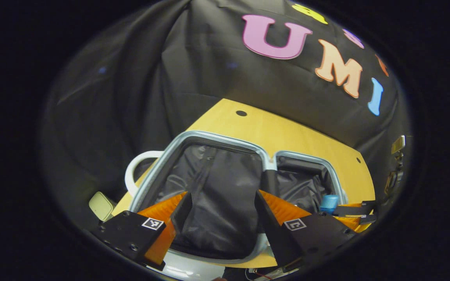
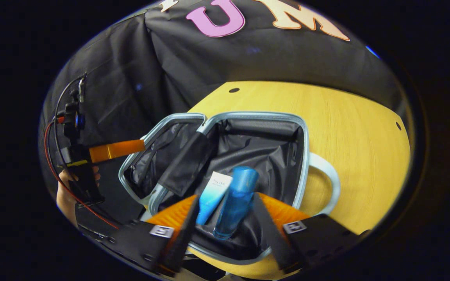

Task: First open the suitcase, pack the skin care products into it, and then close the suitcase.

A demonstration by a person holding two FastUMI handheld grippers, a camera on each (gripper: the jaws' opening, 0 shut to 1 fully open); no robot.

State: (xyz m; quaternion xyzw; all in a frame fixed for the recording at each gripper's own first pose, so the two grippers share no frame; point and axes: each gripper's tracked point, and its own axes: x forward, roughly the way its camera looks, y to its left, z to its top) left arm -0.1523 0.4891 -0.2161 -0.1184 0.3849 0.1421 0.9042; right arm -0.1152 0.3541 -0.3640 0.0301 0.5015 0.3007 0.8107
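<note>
Black lining shows inside the open suitcase (image 1: pixel 209 195) on the wooden table (image 1: pixel 287 132) in the left gripper view, and the left gripper (image 1: pixel 219 212) hangs over one half, spread and holding nothing. In the right gripper view the right gripper (image 2: pixel 225 218) is also spread, over the other half, where a blue bottle (image 2: pixel 234 203) and a tube (image 2: pixel 213 195) lie side by side. Packing seems done; next, I think, one half must be folded over to close.
</note>
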